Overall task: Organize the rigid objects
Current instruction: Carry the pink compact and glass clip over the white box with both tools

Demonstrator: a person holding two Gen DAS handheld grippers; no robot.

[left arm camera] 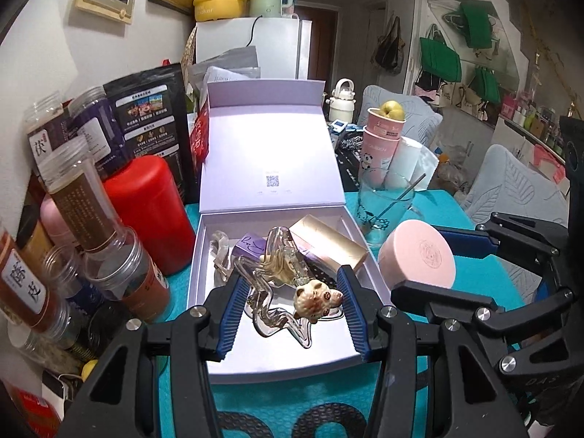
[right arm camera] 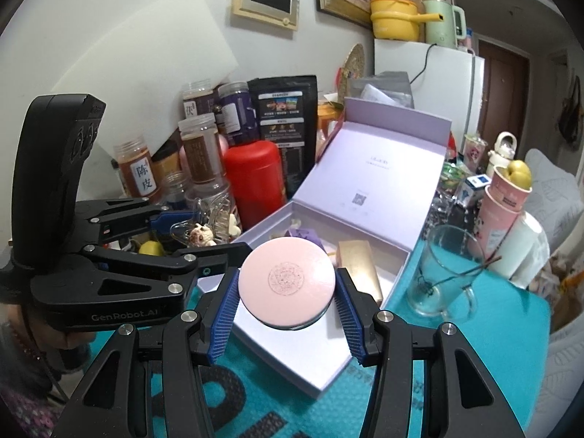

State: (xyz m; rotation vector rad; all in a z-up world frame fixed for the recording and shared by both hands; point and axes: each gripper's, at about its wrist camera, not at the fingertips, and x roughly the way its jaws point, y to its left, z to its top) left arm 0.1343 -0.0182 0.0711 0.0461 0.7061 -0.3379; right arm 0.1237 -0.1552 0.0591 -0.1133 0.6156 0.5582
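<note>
A lilac gift box [left arm camera: 219, 361] lies open on the teal table, lid up. Inside are a gold box [left arm camera: 328, 242], a purple box [left arm camera: 250, 244] and clear hair clips. My left gripper [left arm camera: 290, 310] is shut on a clear hair clip with a cream bear charm [left arm camera: 317, 301], held over the box's near part. My right gripper [right arm camera: 286, 301] is shut on a round pink compact [right arm camera: 286, 281] above the box [right arm camera: 328, 372]; it also shows in the left wrist view [left arm camera: 418, 259]. The left gripper with its clip [right arm camera: 200, 235] shows in the right wrist view.
A red canister [left arm camera: 146, 211] and several jars [left arm camera: 73, 197] crowd the left side. A glass mug with a spoon [left arm camera: 385, 208], stacked pink cups with a yellow fruit [left arm camera: 383, 135] and a white bottle stand right of the box. A fridge stands behind.
</note>
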